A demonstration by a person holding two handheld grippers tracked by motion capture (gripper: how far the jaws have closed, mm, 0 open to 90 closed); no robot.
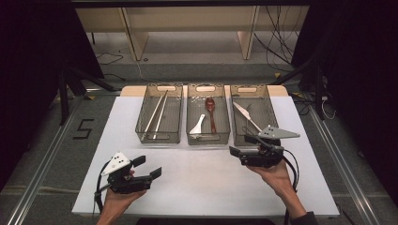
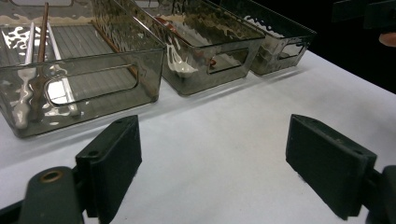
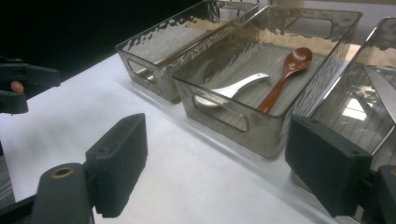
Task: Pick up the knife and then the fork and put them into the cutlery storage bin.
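Your right gripper (image 3: 215,163), low in the frame, gapes wide and empty over the white table (image 3: 187,186), just before the middle bin (image 3: 261,135).

The person's two forearms come in from the near edge, one at each side. The left hand (image 1: 117,199) holds the left gripper (image 1: 147,167) low, with its tips pointing to the right and a little away. Its two black jaws stand wide apart and there is nothing between them. The right hand (image 1: 277,176) holds the right gripper (image 1: 233,151) farther forward, pointing to the left. Its jaws are also wide apart and hold nothing. A cable hangs from each gripper.
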